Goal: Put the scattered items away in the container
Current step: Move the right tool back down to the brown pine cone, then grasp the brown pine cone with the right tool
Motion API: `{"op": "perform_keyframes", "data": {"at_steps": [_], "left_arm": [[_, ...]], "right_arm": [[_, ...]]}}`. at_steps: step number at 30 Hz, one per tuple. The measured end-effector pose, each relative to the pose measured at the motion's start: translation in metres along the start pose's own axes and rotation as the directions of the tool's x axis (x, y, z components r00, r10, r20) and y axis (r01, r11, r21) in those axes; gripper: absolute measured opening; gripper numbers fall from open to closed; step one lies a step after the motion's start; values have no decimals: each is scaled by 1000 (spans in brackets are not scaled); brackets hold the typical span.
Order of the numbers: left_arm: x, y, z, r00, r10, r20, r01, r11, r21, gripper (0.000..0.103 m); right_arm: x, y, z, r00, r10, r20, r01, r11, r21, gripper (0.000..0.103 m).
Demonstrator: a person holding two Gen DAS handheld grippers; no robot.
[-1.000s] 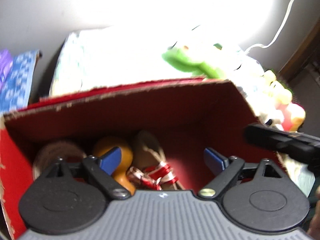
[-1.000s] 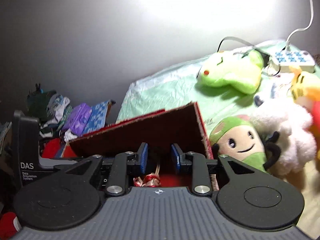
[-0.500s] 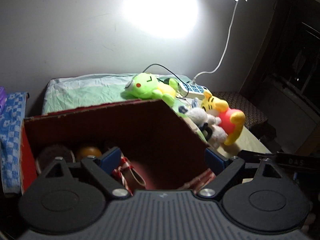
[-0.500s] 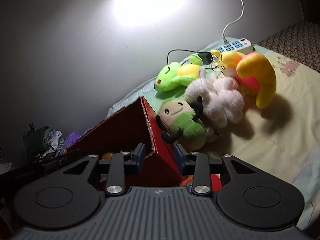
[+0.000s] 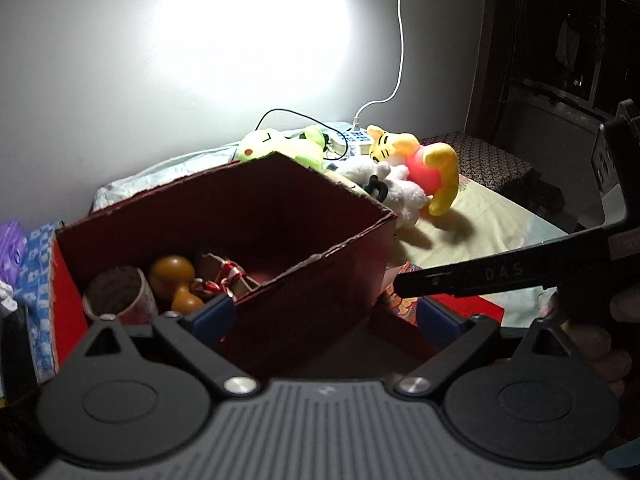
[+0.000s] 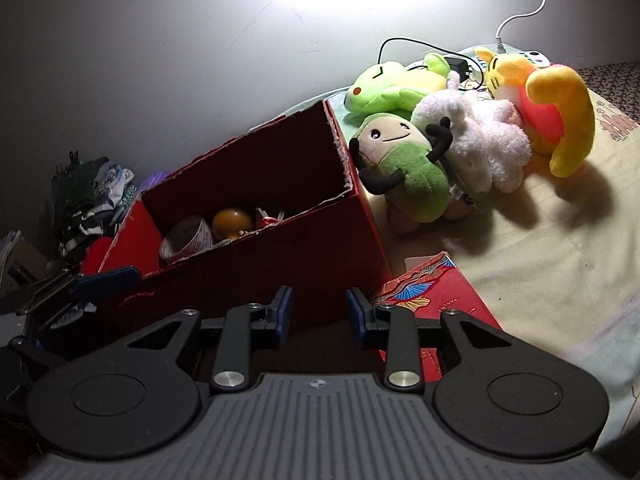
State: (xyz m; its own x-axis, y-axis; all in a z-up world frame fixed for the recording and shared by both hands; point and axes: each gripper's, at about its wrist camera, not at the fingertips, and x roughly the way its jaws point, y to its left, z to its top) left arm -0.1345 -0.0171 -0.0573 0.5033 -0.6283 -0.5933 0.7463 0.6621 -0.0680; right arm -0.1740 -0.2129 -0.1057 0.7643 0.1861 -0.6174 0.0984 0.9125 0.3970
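Observation:
A red cardboard box [image 5: 352, 236] [image 6: 340, 148] stands open on the bed. In it lie a tape roll [image 5: 118, 292], an orange wooden gourd shape [image 5: 174, 276] and a red-white ribbon bundle [image 5: 224, 276]. My left gripper [image 5: 324, 316] is close in front of the box's near corner, its jaws wide and still opening, gripping nothing. My right gripper [image 6: 319, 312] hovers by the box's outer wall, partly open with nothing between its pads. Plush toys lie beyond the box: a green frog [image 6: 384, 84], a green-and-tan one [image 6: 404, 160], a white fluffy one [image 6: 488, 140] and a yellow tiger [image 6: 552, 100].
A flat red lid with a colourful pattern [image 6: 436, 292] lies right of the box. A power strip [image 5: 352, 136] and cables sit by the wall. Folded clothes [image 6: 88, 192] are piled left of the box. Dark furniture [image 5: 560, 60] stands at the far right.
Both grippers have pulled back out of the box. The left view has swung right to face the box's corner. The right gripper has sunk toward the lid, and its jaws stand slightly wider.

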Motion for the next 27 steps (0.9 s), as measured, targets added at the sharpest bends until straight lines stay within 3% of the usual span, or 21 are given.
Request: {"op": "perform_keyframes", "data": {"at_steps": [5, 9, 13, 17, 21, 27], "left_arm": [[-4, 1, -5, 998, 49, -30, -50, 997, -50, 98], [0, 4, -7, 995, 58, -75, -70, 985, -158, 98], [15, 12, -12, 988, 17, -153, -67, 943, -325, 98], [32, 11, -19, 971, 25, -239, -127, 899, -419, 97], [33, 4, -25, 957, 49, -284, -179, 875, -449, 100], [28, -15, -46, 946, -39, -323, -126, 871, -474, 101]], "right_arm": [[9, -3, 11, 997, 60, -40, -62, 997, -43, 34], [14, -5, 23, 994, 94, -54, -100, 987, -128, 34], [28, -15, 31, 986, 110, -126, -131, 976, -171, 34], [35, -22, 38, 980, 124, -158, -155, 967, -204, 34], [45, -23, 41, 957, 165, -241, -223, 944, -243, 34], [54, -17, 34, 909, 221, -353, -332, 897, -292, 34]]}}
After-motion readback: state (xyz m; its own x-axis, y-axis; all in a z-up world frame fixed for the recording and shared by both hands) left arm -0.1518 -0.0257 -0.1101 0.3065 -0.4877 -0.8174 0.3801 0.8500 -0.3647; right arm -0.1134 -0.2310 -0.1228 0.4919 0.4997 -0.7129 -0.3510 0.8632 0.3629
